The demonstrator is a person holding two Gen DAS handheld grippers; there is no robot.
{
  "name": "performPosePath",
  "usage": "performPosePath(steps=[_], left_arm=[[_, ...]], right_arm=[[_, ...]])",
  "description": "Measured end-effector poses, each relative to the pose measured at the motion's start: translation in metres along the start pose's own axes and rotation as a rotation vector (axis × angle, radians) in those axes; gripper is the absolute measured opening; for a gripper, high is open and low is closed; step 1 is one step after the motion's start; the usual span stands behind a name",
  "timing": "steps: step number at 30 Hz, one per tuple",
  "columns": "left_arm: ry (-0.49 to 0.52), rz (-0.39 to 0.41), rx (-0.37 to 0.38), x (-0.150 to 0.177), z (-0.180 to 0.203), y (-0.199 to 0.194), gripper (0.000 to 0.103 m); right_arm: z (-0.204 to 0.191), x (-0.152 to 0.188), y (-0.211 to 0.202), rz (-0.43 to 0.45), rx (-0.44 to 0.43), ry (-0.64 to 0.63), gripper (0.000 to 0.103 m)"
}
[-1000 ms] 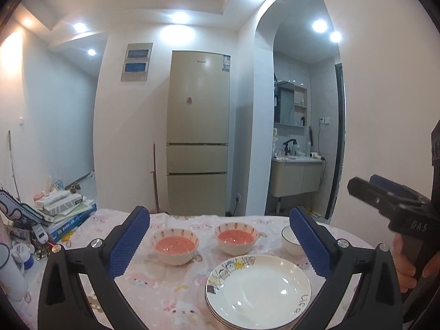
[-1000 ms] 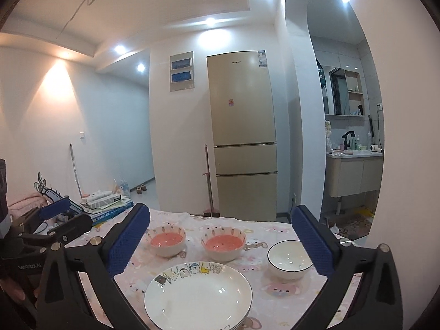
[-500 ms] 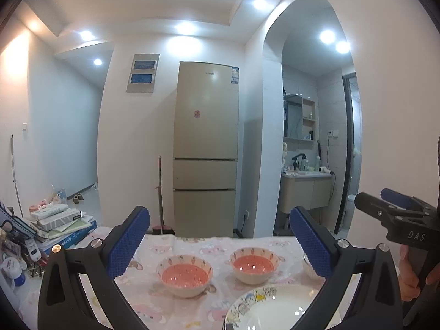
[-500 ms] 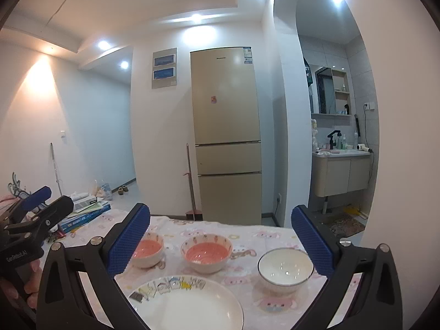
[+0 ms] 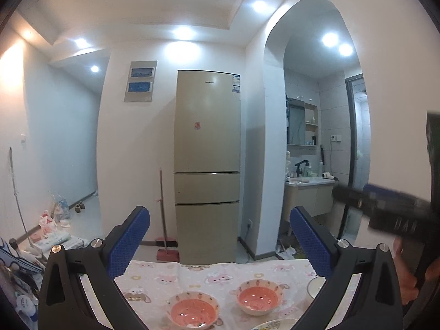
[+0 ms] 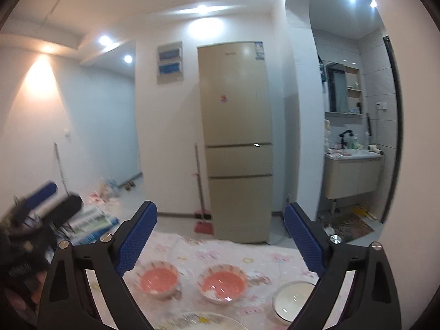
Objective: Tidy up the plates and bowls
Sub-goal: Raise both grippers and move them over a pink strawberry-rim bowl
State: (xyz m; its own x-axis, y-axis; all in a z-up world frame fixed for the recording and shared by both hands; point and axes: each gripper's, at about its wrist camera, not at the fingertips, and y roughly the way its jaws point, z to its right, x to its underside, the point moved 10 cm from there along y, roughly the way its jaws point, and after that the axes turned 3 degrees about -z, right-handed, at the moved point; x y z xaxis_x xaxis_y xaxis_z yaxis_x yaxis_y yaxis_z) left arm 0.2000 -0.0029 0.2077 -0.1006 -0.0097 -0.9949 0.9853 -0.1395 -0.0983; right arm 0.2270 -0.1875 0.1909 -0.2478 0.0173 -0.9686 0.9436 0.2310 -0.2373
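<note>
Bright ceiling spotlights (image 5: 181,31); right view perhaps motion-blurred.

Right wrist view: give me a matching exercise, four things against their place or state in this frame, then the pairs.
Things:
1. white bowl
2. two pink-lined bowls
3. right tool
4. plate

Places or states:
A. side by side on the tablecloth, between the blue pads
B. open, holding nothing
C. at the bottom edge of the frame, mostly cut off
D. low on the right, partly behind the right-hand finger

Pairs: 1-D, 2-A, 3-B, 4-C
</note>
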Motion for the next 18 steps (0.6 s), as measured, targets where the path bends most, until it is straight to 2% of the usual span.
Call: performPosePath(steps=[3,7,13,18], left_arm=[[0.008,-0.029,-0.027,0.014,-0.008,0.002,0.103],[0.023,-0.074,-0.073,0.022,-0.018,0.015,0.103],[-0.075,-0.092,-0.100,0.018,-0.050,0.016,0.103],[-0.112,-0.093,-0.112,0.010,-0.074,0.012,0.103]], right_arm=[[-0.005,-0.017,-0.001,0.051,-0.023,0.045,0.093],[-0.002,-0.011,0.010,0.052,-0.049,0.097,0.093],[0.007,0.008,0.043,-0.057,-0.083,0.184,0.093],[-0.002,0.017,0.055,-0.092,-0.089,0.160,0.093]])
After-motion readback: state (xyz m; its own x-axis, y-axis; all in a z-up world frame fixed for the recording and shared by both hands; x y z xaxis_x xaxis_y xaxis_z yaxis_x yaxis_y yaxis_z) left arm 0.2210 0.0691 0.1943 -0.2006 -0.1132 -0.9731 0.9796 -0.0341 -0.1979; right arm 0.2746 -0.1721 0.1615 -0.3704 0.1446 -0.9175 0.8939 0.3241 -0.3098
